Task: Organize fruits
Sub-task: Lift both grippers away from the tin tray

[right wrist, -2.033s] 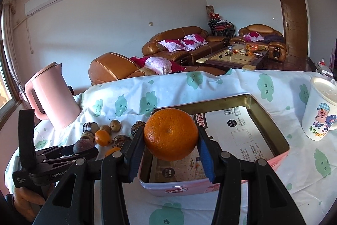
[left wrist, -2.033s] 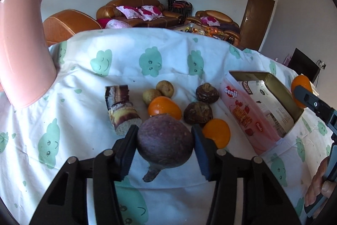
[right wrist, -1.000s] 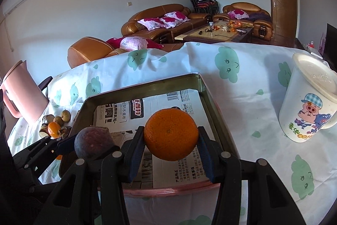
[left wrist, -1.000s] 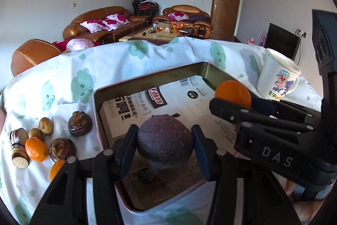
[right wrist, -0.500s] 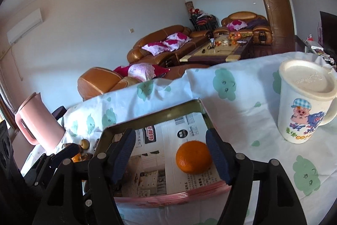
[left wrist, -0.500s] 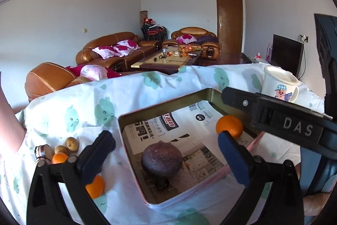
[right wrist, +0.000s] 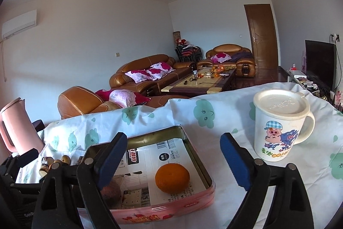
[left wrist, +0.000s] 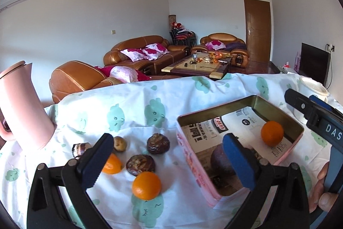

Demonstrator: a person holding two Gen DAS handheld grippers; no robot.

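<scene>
A pink tin (left wrist: 193, 156) lined with newspaper holds an orange (left wrist: 271, 133) and a dark purple fruit (left wrist: 220, 161). The tin (right wrist: 193, 207), the orange (right wrist: 172, 177) and the purple fruit (right wrist: 111, 191) also show in the right wrist view. My left gripper (left wrist: 169, 161) is open and empty, above the table between the tin and the loose fruit. On the cloth lie two oranges (left wrist: 146, 185) (left wrist: 111, 163), two dark brown fruits (left wrist: 140, 164) (left wrist: 158, 146), a small brown fruit (left wrist: 119, 143) and a cane piece (left wrist: 81, 149). My right gripper (right wrist: 173, 161) is open and empty above the tin.
A pink kettle (left wrist: 21, 108) stands at the table's left. A white lidded mug (right wrist: 278, 126) with a cartoon pig stands right of the tin. The table has a white cloth (left wrist: 150, 106) with green prints. Sofas and a coffee table are beyond the far edge.
Both grippers opened and let their fruit go into the tin, then pulled back and up. The left gripper has swung left, so the loose fruit is in view again.
</scene>
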